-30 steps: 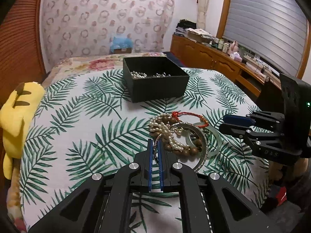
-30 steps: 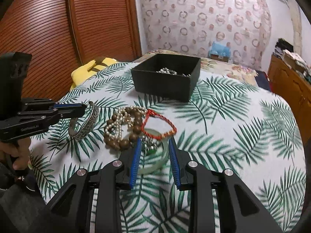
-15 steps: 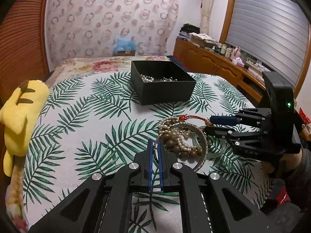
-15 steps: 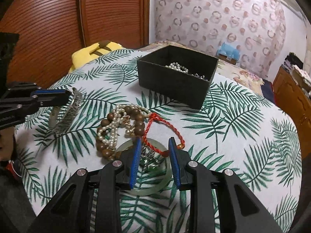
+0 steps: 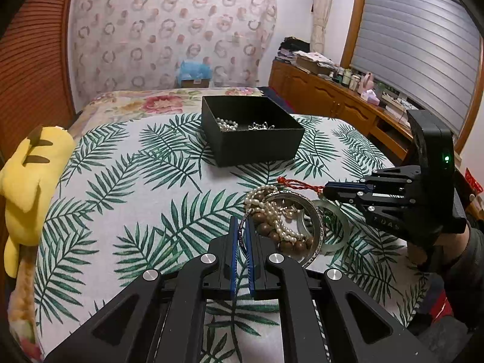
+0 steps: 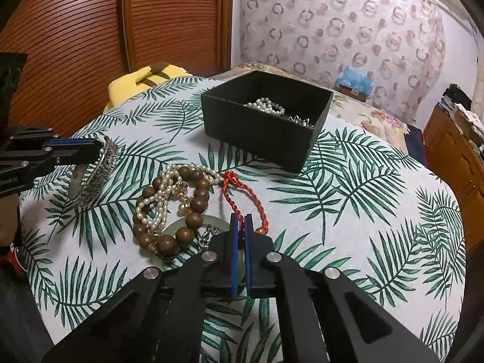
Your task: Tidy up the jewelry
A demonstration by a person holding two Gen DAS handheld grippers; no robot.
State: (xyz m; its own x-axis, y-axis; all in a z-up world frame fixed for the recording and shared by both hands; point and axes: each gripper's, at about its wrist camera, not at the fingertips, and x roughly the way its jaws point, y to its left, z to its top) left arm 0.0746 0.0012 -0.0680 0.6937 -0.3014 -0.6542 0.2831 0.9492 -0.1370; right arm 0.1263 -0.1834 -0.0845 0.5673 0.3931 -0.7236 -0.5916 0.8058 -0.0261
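Note:
A pile of jewelry lies on the palm-leaf bedspread: a wooden bead bracelet (image 6: 169,239), a pearl strand (image 6: 157,202), a pale jade bangle (image 5: 335,227) and a red cord bracelet (image 6: 236,193). My right gripper (image 6: 241,224) is closing its jaws, and the pads pinch the red cord near its gold bead. In the left wrist view the right gripper (image 5: 328,189) holds the red cord bracelet (image 5: 299,184) taut. My left gripper (image 5: 242,227) is shut on the rim of a silver bangle (image 5: 317,227), tilted up off the cloth. The black box (image 6: 263,133) behind the pile holds pearls and a silver piece.
A yellow plush toy (image 5: 27,181) lies at the bed's left edge. Brown slatted doors (image 6: 75,30) rise beyond it. A wooden dresser (image 5: 332,103) with clutter runs along the right wall. A hand and dark sleeve (image 5: 453,248) hold the right gripper.
The right gripper came in over the pile and its jaws went from open to shut on the red cord. The left gripper kept its hold on the silver bangle.

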